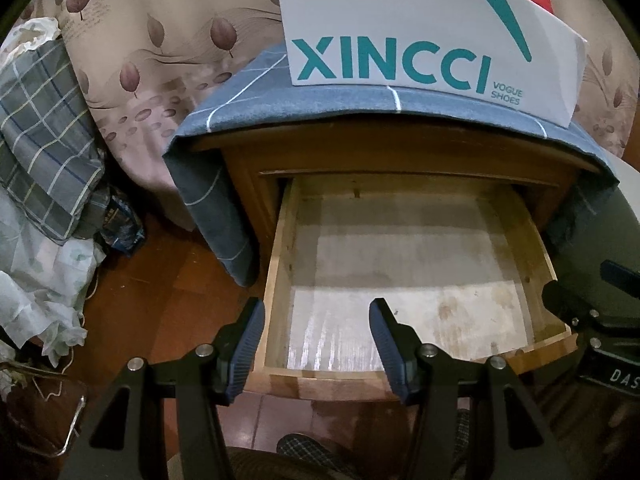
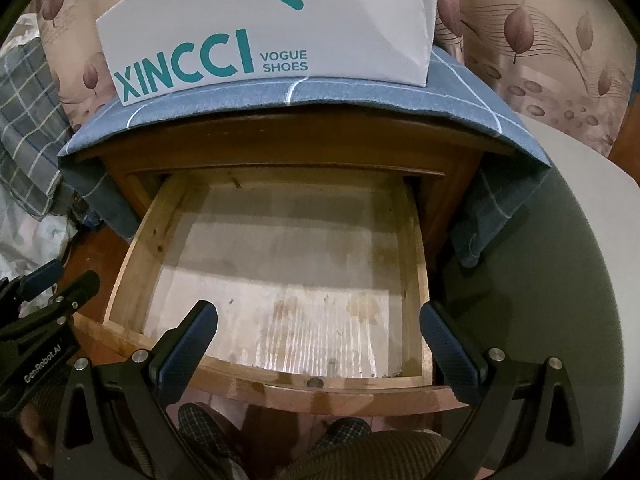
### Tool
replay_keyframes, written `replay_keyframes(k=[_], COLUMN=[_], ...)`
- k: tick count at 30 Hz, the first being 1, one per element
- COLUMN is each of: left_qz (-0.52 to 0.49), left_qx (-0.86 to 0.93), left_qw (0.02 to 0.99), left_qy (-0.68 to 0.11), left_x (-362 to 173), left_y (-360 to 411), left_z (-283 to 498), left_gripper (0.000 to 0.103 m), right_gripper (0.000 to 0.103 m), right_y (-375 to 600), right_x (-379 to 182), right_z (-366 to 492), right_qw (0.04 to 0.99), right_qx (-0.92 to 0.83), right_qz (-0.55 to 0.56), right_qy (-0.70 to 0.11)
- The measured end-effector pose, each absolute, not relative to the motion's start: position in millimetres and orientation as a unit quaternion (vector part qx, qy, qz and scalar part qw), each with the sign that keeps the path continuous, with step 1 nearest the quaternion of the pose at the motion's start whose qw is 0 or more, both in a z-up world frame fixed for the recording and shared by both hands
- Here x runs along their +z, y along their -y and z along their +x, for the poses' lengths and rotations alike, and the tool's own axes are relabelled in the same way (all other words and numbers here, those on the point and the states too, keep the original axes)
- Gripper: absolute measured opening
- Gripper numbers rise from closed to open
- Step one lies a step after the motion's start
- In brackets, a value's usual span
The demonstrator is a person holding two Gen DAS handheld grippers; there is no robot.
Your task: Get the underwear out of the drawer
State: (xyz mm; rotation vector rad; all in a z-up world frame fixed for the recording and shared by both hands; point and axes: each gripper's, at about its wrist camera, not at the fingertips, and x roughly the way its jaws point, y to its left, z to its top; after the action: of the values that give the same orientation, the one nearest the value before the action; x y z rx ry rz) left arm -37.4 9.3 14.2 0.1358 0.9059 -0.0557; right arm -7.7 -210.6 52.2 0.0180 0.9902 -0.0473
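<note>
The wooden drawer (image 1: 280, 280) of the bedside cabinet is pulled fully out, and its pale, stained floor lies bare. No underwear shows in either view. My left gripper (image 1: 316, 312) hovers over the drawer's front left corner, open, with nothing between its blue pads. The right wrist view shows the same drawer (image 2: 136, 272) from the other side. There my right gripper (image 2: 320, 312) stands wide open above the front rim and holds nothing. Each gripper appears at the edge of the other's view, the right one (image 1: 580, 308) and the left one (image 2: 48, 292).
A white XINCCI shoe box (image 1: 420, 32) stands on the blue checked cloth (image 1: 248, 96) draped over the cabinet. Plaid bedding (image 1: 44, 136) and crumpled plastic lie on the floor at left. A round white surface (image 2: 580, 240) is at right. The person's slippered feet (image 2: 208, 428) are below the drawer front.
</note>
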Motion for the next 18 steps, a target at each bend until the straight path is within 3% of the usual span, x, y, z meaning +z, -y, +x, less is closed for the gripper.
replay_keyframes(k=[18], left_qz=[0.063], left_qx=[-0.032], left_qw=[0.894], left_qy=[-0.442], left_x=[12.3], left_y=[-8.4], left_z=[-36.5], left_gripper=[0.056], right_gripper=[0.100], right_y=[209.3], right_x=[50.6], right_z=[-8.2], right_qw=[0.878], right_qx=[-0.022], right_qz=[0.006], right_qy=[-0.478])
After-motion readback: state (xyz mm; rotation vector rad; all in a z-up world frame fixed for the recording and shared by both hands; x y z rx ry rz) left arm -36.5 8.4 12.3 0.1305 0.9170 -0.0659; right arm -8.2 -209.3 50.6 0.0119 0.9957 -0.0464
